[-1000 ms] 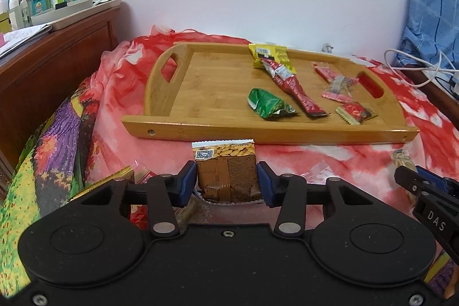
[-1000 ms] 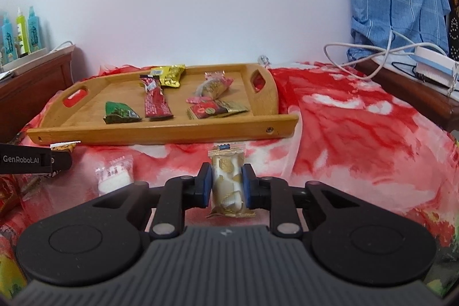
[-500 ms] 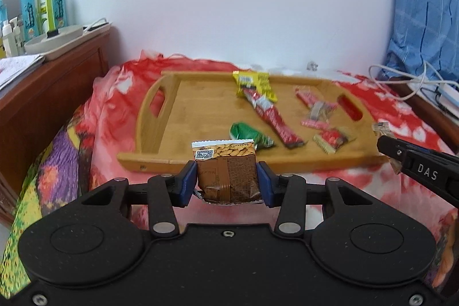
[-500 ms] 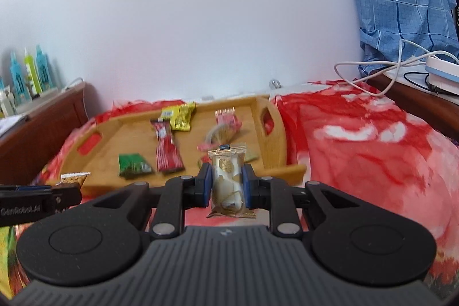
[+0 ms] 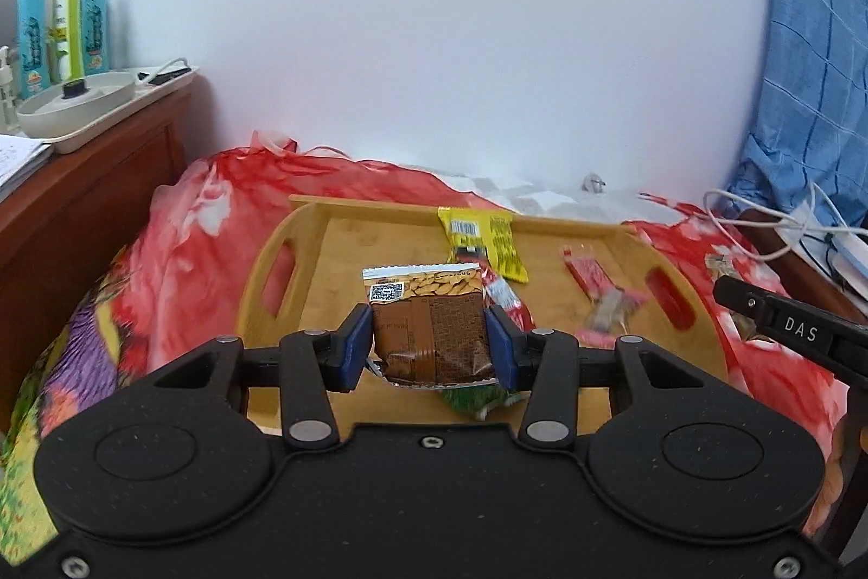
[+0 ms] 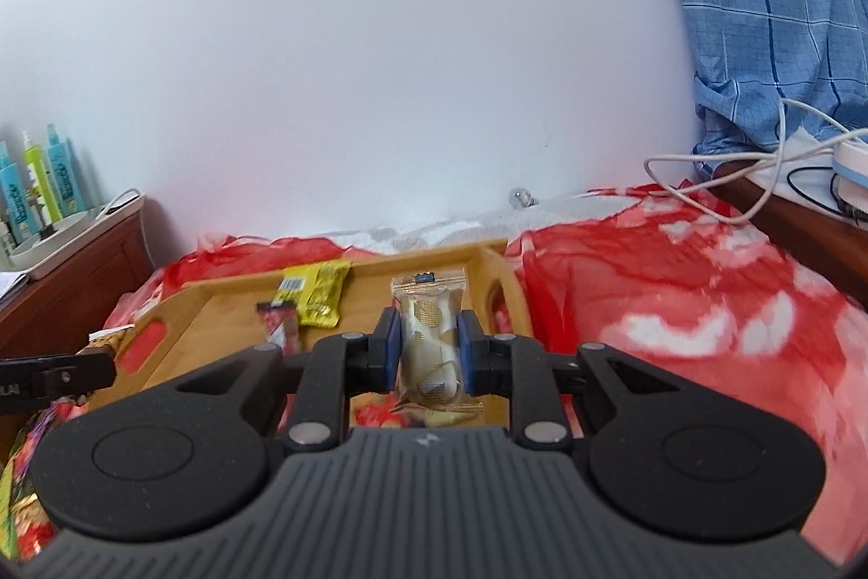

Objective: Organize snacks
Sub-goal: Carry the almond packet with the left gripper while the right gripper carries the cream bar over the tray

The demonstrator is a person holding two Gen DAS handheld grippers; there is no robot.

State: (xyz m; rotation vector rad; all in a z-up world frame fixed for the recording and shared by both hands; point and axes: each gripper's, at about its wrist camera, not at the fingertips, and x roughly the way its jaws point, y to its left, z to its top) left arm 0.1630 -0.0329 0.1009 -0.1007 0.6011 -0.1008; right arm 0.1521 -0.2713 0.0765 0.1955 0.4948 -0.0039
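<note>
My left gripper (image 5: 428,345) is shut on a brown almond snack packet (image 5: 428,324) and holds it above the near left part of the wooden tray (image 5: 347,248). My right gripper (image 6: 429,351) is shut on a white and gold snack packet (image 6: 431,340) above the tray's (image 6: 228,307) right end. On the tray lie a yellow packet (image 5: 493,242), a red stick packet (image 5: 507,299), small red packets (image 5: 586,275) and a green packet (image 5: 477,400), partly hidden by my left gripper. The right gripper's finger (image 5: 786,329) shows at the right of the left wrist view.
The tray rests on a red patterned cloth (image 6: 678,307). A wooden cabinet (image 5: 81,199) with spray bottles (image 5: 59,20) and a white dish stands at the left. White cables (image 6: 759,166) and a blue cloth (image 6: 759,9) are at the right.
Both grippers have risen and moved forward over the tray, each still holding its packet. The tray now lies closer below them.
</note>
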